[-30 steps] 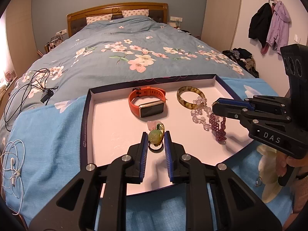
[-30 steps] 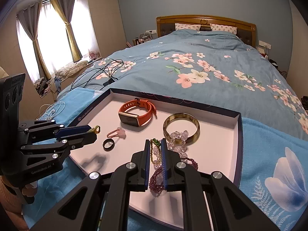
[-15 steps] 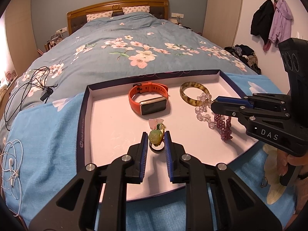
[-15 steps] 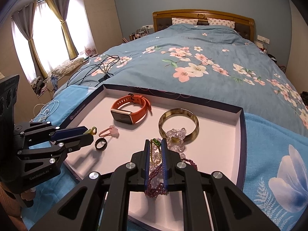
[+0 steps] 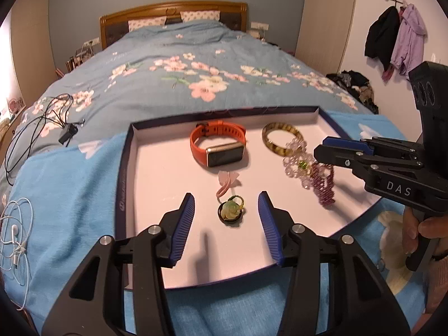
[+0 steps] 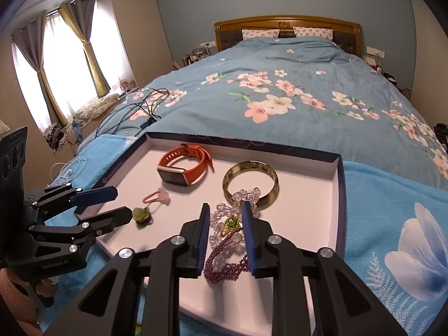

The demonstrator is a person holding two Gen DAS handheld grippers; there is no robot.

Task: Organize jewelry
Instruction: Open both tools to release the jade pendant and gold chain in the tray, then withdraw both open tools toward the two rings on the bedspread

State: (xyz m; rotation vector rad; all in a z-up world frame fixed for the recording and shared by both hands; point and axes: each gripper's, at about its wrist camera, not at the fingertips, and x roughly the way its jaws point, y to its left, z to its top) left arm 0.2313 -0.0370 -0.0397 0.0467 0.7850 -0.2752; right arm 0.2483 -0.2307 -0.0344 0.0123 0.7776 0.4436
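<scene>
A shallow white tray (image 5: pixel 127 168) with a dark rim lies on a blue towel on the bed. My left gripper (image 5: pixel 226 196) hovers over its near part, jaws opening, pads apart. A green jade pendant (image 5: pixel 230 212) rests on a black ring on the tray floor between them, untouched. My right gripper (image 6: pixel 226 205) stands over the tray's right side, jaws opening. A green-gold charm (image 6: pixel 231 222), clear beads and a purple bead bracelet (image 6: pixel 224 263) lie loose between its pads. An orange watch (image 5: pixel 218 147), an amber bangle (image 5: pixel 267 140) and a pink flower band (image 5: pixel 228 180) lie farther back.
Black cables (image 5: pixel 42 123) sprawl on the floral quilt at the left. White earphones (image 5: pixel 14 232) lie on the blue towel (image 5: pixel 70 196). Jackets (image 5: pixel 397 36) hang on the right wall. A person's hand (image 5: pixel 414 232) grips the right gripper's handle.
Both grippers have opened. The left one has let go of the jade pendant, which now lies on the tray. The right one has released the bead strands onto the tray.
</scene>
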